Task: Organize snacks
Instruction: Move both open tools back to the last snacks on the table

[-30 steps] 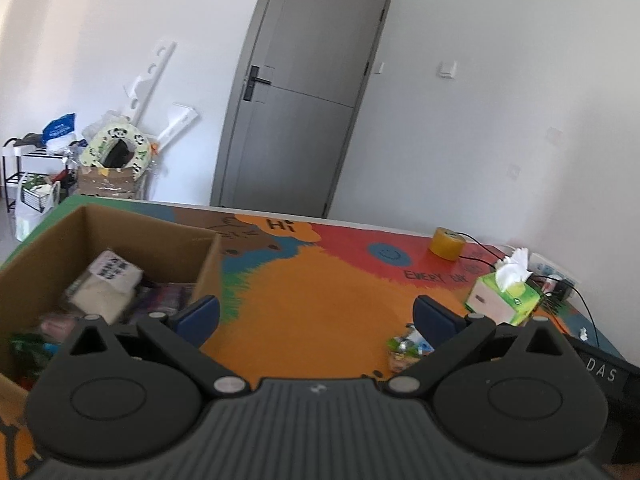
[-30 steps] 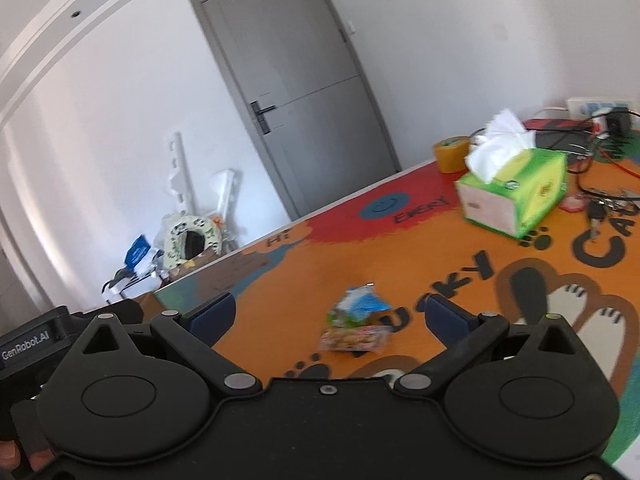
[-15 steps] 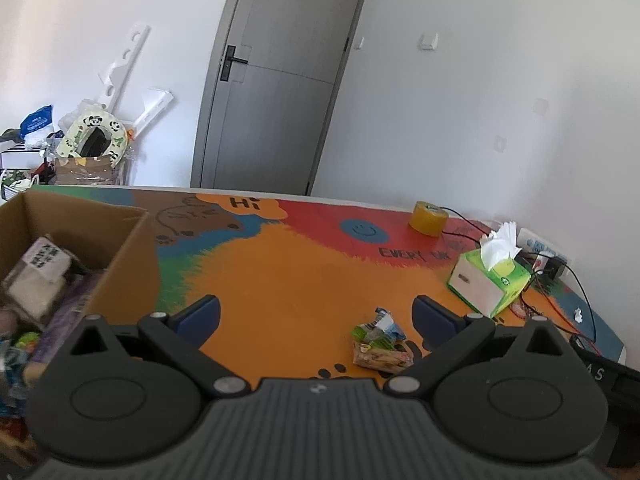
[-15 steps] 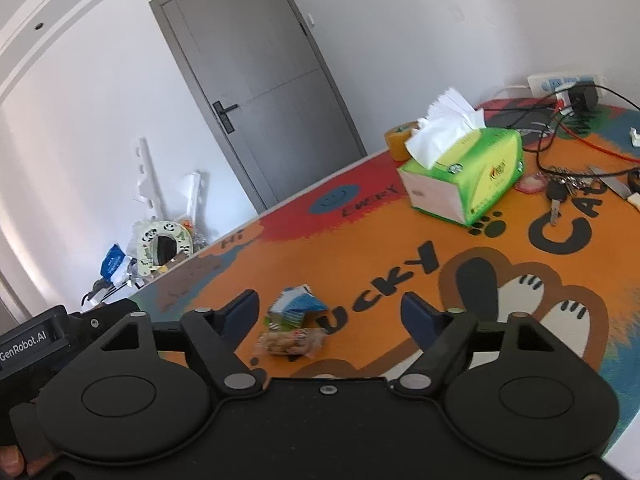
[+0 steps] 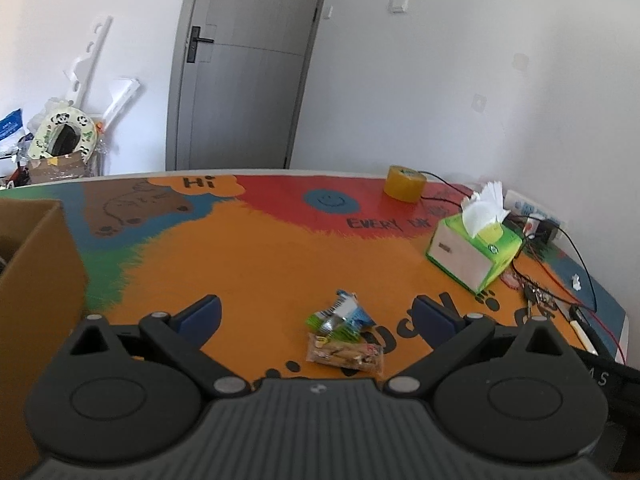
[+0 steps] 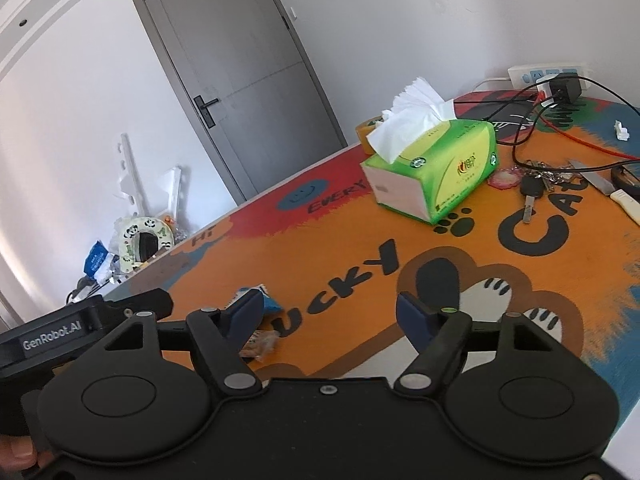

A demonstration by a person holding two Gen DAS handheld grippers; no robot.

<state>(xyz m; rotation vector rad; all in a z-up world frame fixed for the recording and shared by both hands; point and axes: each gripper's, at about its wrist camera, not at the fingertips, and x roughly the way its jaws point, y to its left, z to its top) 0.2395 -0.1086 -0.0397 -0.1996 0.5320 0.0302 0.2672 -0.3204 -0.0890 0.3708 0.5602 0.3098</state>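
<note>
Two snack packets lie together on the orange part of the mat: a blue and green packet [image 5: 342, 314] and, just in front of it, a clear biscuit packet [image 5: 346, 354]. My left gripper [image 5: 316, 312] hovers short of them, open, both packets showing between its fingers. My right gripper [image 6: 330, 314] is open with its jaws closing and only bare mat between them. In the right wrist view the blue packet [image 6: 274, 305] and the biscuit packet [image 6: 262, 344] peek out behind its left finger [image 6: 246, 312]. A cardboard box [image 5: 36, 280] stands at the left.
A green tissue box [image 5: 476, 252] stands to the right, with a tape roll [image 5: 404, 188] behind it. Keys [image 6: 532, 188], cables, a power strip [image 6: 548, 74] and a white-handled knife [image 6: 626, 204] lie at the far right. A person's hand holds the left gripper's body [image 6: 80, 328].
The left wrist view has swung right: the box slid to the left edge and the snacks came between the fingers. The right gripper's jaws narrowed and the snacks moved behind its left finger.
</note>
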